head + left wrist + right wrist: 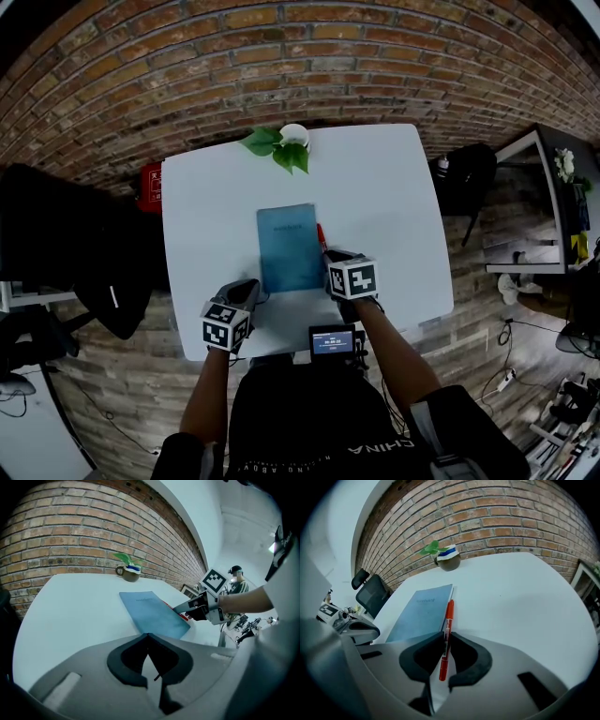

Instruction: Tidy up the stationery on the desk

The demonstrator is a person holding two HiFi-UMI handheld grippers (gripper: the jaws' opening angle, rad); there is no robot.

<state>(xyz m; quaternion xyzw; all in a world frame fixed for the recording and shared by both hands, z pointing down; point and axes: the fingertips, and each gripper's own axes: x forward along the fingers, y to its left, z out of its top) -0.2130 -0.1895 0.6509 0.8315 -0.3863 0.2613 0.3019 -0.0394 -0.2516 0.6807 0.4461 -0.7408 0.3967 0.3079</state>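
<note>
A blue notebook [290, 247] lies flat in the middle of the white desk [375, 187]. A red pen [447, 625] lies along the notebook's [423, 612] right edge, and my right gripper [444, 654] is shut on its near half. In the head view the right gripper [330, 258] sits at the notebook's lower right corner, with the pen's tip [320, 232] poking out beyond it. My left gripper [253, 298] rests at the notebook's lower left corner, jaws shut with nothing between them. From the left gripper view the notebook [152, 611] lies just ahead of my left gripper [149, 641].
A small potted plant [284, 142] stands at the desk's far edge, in front of a brick wall. A dark office chair [112, 272] is left of the desk, and another dark chair [466, 178] is right of it. A small screen device [333, 340] sits at the near edge.
</note>
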